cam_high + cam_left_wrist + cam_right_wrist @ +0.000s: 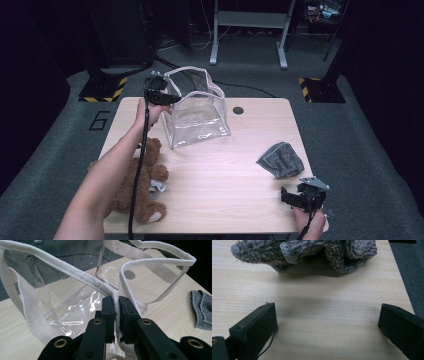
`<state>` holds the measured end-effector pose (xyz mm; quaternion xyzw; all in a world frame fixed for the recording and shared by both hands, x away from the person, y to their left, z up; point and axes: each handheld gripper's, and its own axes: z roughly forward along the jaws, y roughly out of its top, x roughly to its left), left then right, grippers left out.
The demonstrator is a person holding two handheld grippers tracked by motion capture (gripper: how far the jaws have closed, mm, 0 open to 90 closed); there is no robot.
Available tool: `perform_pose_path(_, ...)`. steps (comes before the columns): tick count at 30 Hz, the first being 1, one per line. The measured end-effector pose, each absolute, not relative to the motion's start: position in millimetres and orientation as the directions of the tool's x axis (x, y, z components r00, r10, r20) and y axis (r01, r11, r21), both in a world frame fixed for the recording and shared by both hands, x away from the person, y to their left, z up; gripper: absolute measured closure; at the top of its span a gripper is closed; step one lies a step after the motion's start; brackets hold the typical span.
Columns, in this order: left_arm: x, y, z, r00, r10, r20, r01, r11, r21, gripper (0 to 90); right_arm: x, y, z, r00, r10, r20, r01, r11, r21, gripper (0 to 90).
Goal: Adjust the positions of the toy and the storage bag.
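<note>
A clear plastic bag [197, 112] with white fabric trim stands open at the back middle of the table. My left gripper [167, 97] is shut on the bag's white rim [110, 291] at its left side, the trim pinched between the jaws. A brown teddy bear [142, 182] lies at the front left, partly under the person's left forearm. A grey knitted cloth [282, 159] lies at the right. My right gripper [300, 197] rests near the front right corner, open, with bare wood between its jaws and the grey cloth [307, 252] just ahead.
The light wooden table [230, 170] has a round cable hole [238, 110] at the back. A black cable trails from the left gripper along the forearm. Grey carpet, a white desk frame [250, 30] and yellow-black striped floor plates [102, 90] lie beyond the table.
</note>
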<state>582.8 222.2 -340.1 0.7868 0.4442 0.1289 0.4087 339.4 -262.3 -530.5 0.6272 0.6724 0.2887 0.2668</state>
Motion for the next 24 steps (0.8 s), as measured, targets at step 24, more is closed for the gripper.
perform_pose_path(24, 562.3, 241.7, -333.6, 0.557, 0.803, -0.214, 0.64, -0.25, 0.727, 84.2, 339.3, -262.3, -530.5, -0.07, 0.998, 0.003, 0.689, 0.046, 0.723, 1.6)
